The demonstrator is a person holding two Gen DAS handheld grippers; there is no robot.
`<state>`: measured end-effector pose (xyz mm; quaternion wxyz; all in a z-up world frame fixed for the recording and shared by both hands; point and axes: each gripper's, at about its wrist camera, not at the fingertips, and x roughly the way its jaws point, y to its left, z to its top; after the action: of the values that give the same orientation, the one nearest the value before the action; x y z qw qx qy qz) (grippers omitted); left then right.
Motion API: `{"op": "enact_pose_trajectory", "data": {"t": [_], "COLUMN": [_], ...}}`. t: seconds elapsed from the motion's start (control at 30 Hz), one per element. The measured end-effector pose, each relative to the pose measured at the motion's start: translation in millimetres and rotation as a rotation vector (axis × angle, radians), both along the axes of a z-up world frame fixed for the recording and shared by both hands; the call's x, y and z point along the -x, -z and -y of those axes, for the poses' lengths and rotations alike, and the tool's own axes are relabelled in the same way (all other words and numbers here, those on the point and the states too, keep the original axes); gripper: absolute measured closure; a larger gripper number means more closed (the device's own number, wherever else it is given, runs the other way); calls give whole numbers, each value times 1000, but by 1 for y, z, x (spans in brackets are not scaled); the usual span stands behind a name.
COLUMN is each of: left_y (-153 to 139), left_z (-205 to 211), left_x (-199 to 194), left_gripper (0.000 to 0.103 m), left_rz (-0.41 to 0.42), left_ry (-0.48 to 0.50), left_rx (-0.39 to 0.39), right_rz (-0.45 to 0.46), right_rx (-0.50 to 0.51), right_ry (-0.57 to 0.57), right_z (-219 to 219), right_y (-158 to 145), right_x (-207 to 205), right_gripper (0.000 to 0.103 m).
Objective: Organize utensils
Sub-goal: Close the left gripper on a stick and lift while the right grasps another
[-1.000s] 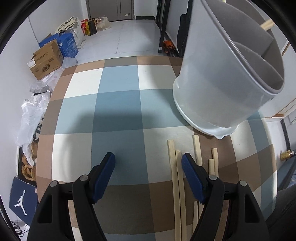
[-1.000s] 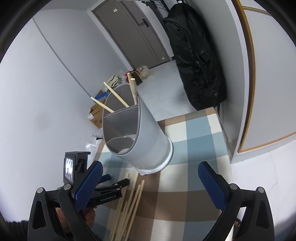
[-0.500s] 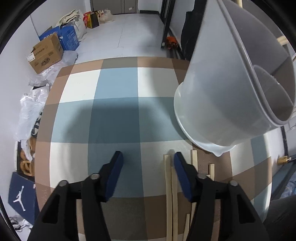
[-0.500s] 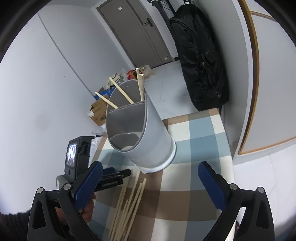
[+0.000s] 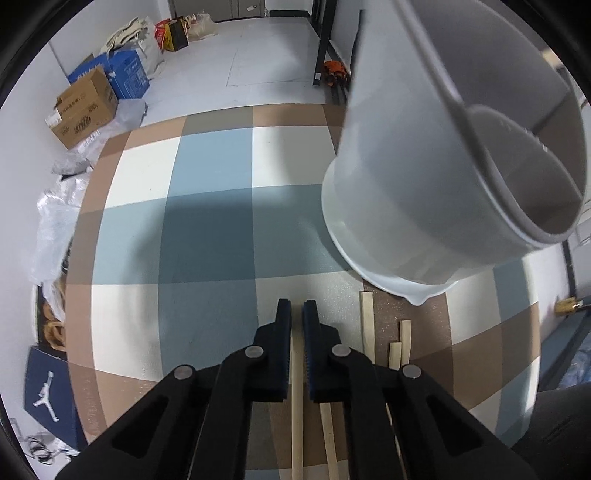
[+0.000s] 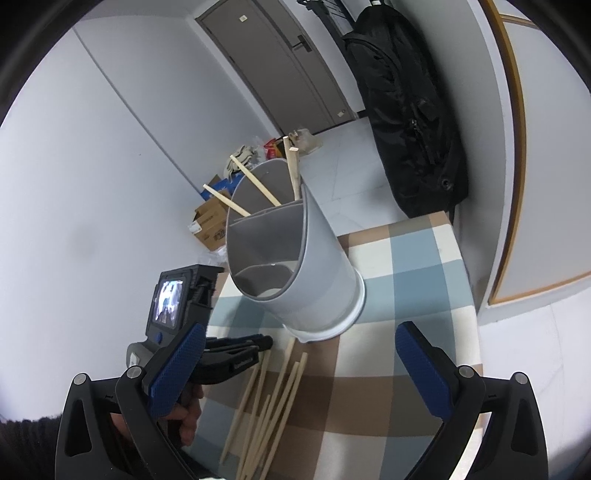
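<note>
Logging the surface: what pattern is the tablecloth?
Checked tablecloth in blue, white and brown; clearest in left wrist view.

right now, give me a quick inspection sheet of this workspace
surface: checked tablecloth in blue, white and brown, lying flat
job's things: grey divided utensil holder standing on the cloth with three wooden sticks in its far compartment; more loose wooden sticks lie on the cloth in front of it
clutter: nothing seen on the cloth
grippers: left gripper shut on one wooden stick from the loose pile; right gripper open, nothing between its pads
cables: nothing seen on the table
surroundings: cardboard box, blue box, bags and plastic wrap on the floor; black bag against the wall; grey door
</note>
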<state>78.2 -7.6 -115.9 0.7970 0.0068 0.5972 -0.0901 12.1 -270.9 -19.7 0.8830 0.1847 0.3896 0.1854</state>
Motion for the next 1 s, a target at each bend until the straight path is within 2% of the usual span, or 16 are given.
{"op": "enact_pose_trajectory", "data": {"t": [0.17, 0.4, 0.43, 0.53, 0.6, 0.67, 0.87, 1.0], "left_y": [-4, -36, -41, -54, -54, -56, -57, -62], "left_z": [-19, -34, -36, -41, -44, -49, -78, -89], "left_x": [0, 16, 18, 24, 19, 21, 19, 22], "left_gripper": [101, 101, 101, 101, 101, 101, 101, 101], "left_rz": [16, 132, 151, 189, 205, 227, 264, 290], "left_ry": [-61, -88, -93, -94, -97, -103, -156, -169], "left_rx": [52, 107, 112, 157, 178, 202, 281, 297], "right_rz": [3, -1, -9, -51, -84, -125, -212, -199], "right_rx": [7, 31, 34, 41, 53, 53, 126, 211], "right_ry": [5, -77, -93, -159, -187, -222, -280, -301], "right_z": [0, -19, -22, -36, -46, -58, -101, -129], "right_y": [0, 2, 4, 13, 22, 31, 57, 62], "right_x": [1, 3, 3, 4, 7, 8, -3, -14], "right_gripper": [0, 0, 3, 20, 24, 32, 49, 54]}}
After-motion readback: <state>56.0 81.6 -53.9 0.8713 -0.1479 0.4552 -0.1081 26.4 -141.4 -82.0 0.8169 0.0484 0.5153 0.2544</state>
